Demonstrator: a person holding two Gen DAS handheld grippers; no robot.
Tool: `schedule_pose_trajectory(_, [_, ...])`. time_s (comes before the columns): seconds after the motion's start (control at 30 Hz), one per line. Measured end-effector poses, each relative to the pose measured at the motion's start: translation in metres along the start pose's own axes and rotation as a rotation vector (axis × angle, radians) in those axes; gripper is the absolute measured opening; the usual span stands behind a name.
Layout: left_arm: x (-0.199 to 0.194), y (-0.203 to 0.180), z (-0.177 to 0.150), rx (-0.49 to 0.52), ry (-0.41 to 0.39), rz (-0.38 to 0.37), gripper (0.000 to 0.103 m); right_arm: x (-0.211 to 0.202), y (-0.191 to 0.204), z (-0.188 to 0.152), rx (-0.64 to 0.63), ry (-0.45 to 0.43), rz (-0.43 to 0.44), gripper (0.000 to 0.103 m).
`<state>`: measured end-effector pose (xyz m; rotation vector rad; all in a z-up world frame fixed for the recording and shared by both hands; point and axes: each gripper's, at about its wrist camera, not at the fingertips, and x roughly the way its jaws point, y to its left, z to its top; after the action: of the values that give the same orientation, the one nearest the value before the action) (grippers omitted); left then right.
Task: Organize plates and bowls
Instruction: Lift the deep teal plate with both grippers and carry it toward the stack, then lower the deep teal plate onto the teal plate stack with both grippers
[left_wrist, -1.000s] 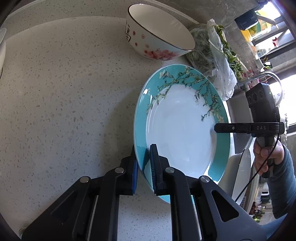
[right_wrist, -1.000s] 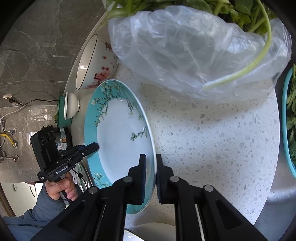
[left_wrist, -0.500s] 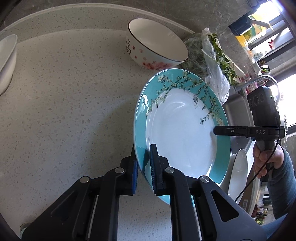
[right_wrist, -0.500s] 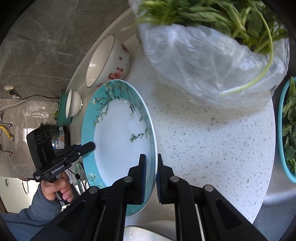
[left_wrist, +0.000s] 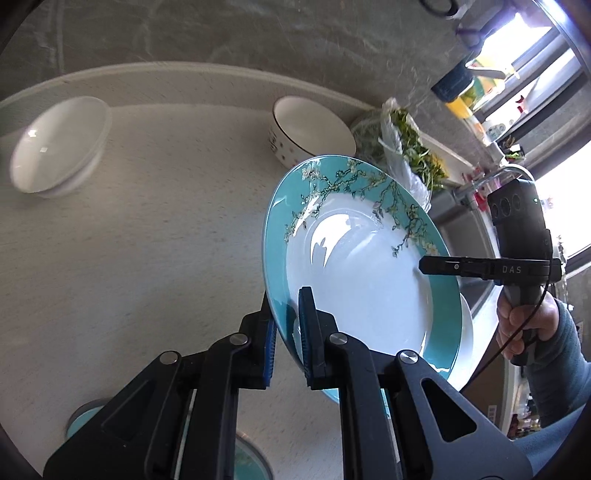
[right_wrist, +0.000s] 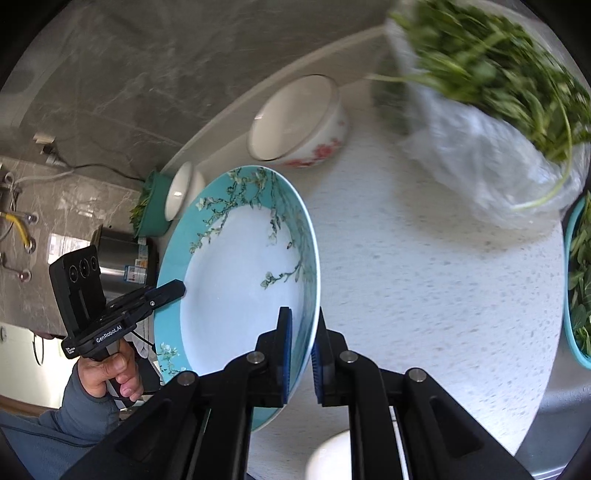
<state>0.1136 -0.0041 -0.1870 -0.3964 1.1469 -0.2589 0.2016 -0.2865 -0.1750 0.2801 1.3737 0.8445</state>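
A teal-rimmed plate (left_wrist: 369, 266) (right_wrist: 236, 280) with blossom branches and a white centre hangs tilted above the speckled counter (left_wrist: 147, 229). My left gripper (left_wrist: 286, 314) is shut on its near rim, and my right gripper (right_wrist: 301, 321) is shut on the opposite rim. Each view shows the other gripper at the far edge of the plate: the right gripper (left_wrist: 424, 265) and the left gripper (right_wrist: 177, 290), each in a hand. A red-flowered bowl (left_wrist: 310, 125) (right_wrist: 295, 118) stands by the back wall. A plain white bowl (left_wrist: 55, 144) sits at the far left.
A plastic bag of greens (left_wrist: 406, 155) (right_wrist: 480, 110) lies beside the flowered bowl. A sink (left_wrist: 465, 236) is at the right, with a white dish (left_wrist: 467, 325) under the plate's edge. A teal basin of greens (right_wrist: 580, 288) borders the counter. A steel pot (right_wrist: 122, 254) stands beyond.
Both grippers have lifted the plate higher off the counter. The flowered bowl and greens now look farther away, and the white bowl at the left has come fully into view.
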Motion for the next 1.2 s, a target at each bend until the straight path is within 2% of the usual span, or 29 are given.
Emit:
schedule_pose_trajectory(0.33, [-0.088,0.045,-0.046,-0.021,-0.060,0.013,0.009,0.018,0.086,-0.023,-0.106,-0.031,0.021,0.013])
schedule_pose_trajectory(0.6, [-0.148,0.095,-0.099,-0.081,-0.074,0.044,0.009,0.061,0.145,-0.052,-0.156,-0.008,0.044,0.013])
schedule_pose_trajectory(0.8, [-0.161,0.132,-0.136,-0.101,-0.049,0.079,0.010,0.098,0.166,-0.085,-0.132,0.029,0.050,0.013])
schedule_pose_trajectory(1.2, [-0.147,0.173,-0.188,-0.066,0.005,0.134,0.012,0.152,0.175,-0.120,-0.122,0.051,-0.047,0.013])
